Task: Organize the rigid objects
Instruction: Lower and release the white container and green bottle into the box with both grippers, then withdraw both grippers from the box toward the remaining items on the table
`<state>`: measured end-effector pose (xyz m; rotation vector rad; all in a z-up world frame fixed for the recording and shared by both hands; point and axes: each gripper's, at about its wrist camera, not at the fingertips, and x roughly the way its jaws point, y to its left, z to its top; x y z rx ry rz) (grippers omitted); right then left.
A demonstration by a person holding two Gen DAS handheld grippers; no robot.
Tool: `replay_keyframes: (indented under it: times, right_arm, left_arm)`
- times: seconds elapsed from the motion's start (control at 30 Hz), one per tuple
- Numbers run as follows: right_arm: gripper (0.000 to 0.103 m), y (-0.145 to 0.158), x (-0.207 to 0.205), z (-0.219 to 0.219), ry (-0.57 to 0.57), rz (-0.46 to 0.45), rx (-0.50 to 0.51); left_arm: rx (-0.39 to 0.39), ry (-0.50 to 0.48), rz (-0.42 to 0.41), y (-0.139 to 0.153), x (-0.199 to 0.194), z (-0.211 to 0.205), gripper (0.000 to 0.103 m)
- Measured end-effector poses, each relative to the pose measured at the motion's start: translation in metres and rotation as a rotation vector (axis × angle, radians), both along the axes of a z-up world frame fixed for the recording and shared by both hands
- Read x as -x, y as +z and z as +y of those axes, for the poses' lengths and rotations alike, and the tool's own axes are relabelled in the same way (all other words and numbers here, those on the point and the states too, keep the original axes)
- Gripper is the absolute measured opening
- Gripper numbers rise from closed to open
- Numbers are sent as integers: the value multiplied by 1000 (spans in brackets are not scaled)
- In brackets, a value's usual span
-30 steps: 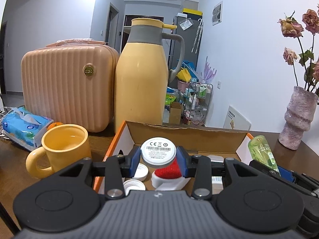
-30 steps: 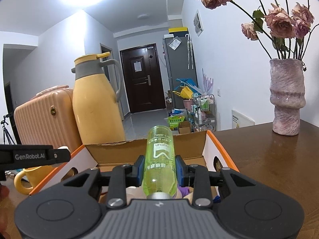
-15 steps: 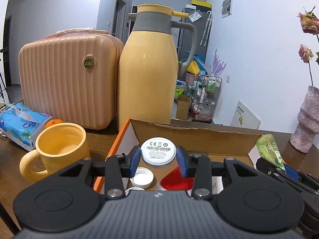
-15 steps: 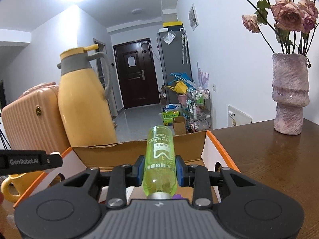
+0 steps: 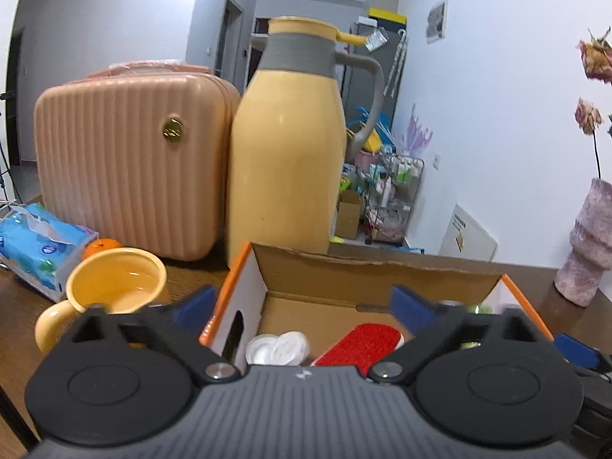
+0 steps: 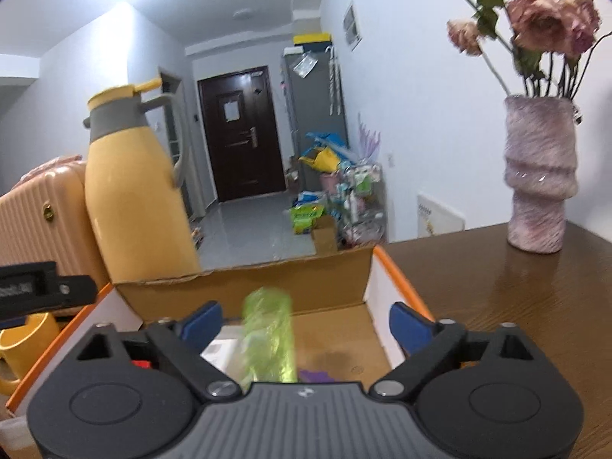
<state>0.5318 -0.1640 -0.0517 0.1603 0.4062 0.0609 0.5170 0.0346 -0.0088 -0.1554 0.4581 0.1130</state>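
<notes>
An open cardboard box point(image 5: 375, 279) with orange-edged walls is seen on a brown wooden table point(image 6: 497, 287), both grippers poised over it. White bottle caps point(image 5: 277, 347) and a red-faced brush point(image 5: 359, 344) lie on its floor in the left wrist view. The left gripper point(image 5: 302, 306) is caught with its jaws opening, spread wide, nothing between the blue pads. The right gripper point(image 6: 306, 323) is likewise opening; a blurred green bottle point(image 6: 269, 334) is seen between its parted pads, touched by neither, inside the box above a white packet point(image 6: 220, 352) and something purple point(image 6: 315, 375).

A yellow mug point(image 5: 114, 290), its contents indiscernible, stands just left of the box. Behind are a tall yellow thermos jug point(image 5: 285, 160) and a ribbed peach case point(image 5: 130, 168) bearing a gold badge whose lettering cannot be read. A blue tissue pack point(image 5: 34, 244) and an orange point(image 5: 101, 245) lie at far left. A pink vase point(image 6: 539, 176) of dried roses stands to the right. Beyond, a tiled hallway leads to a dark door point(image 6: 241, 134).
</notes>
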Motion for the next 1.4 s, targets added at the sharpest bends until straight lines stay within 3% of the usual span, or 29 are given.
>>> replay_keyframes:
  times: [0.07,0.6,1.4]
  right_arm:
    - [103,0,-1,-2,-15,4,-7]
    - [103,9,25,-1,7,-17,19]
    - [103,8,121,-12,32,-111,88]
  left_arm:
    - [3,13,-18,3,3,1,103]
    - [-31,34,-33,6,14,2,103]
    - [-66,33,-53,-3,96,14,103]
